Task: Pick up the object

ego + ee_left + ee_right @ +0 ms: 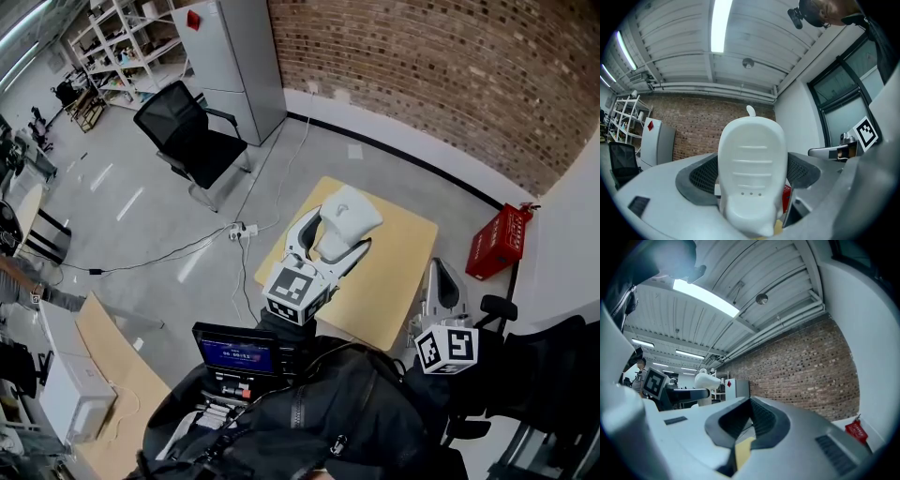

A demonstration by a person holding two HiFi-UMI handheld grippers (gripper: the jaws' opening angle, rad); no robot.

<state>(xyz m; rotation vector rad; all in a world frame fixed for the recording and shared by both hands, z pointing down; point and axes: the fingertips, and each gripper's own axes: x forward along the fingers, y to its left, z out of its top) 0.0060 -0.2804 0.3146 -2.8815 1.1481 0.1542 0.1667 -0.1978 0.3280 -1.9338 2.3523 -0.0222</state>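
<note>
- Jaws of the left gripper [334, 236] are clamping a white moulded object [752, 164], with a dark ribbed pad pressing on each of its sides.
- That object is standing upright between the pads. Its broad, rounded face, which has shallow ridges and three small holes, is facing the gripper's own camera, and a small tab is sticking up from its top.
- From the head view, the object is showing over the far-left corner of the pale wooden tabletop [398, 253], carried by the left gripper alone.
- Over on the right, the right gripper [751, 420] is keeping its jaws drawn together with nothing between them. Only a sliver of the yellowish tabletop is showing through the slit below the pads.
- The right gripper is hanging at the near-right edge of the tabletop, well apart from the left one, and both grippers are pointing away from the person.
- A red crate [497, 241] is sitting on the floor just beyond the tabletop's right side, against the white base of the brick wall [422, 66].
- A black office chair [192, 141] is standing on the grey floor to the far left, beside a tall grey cabinet [234, 56].
- A small lit screen [234, 354] is glowing just below the left gripper's marker cube [298, 292], near a dark bag.
</note>
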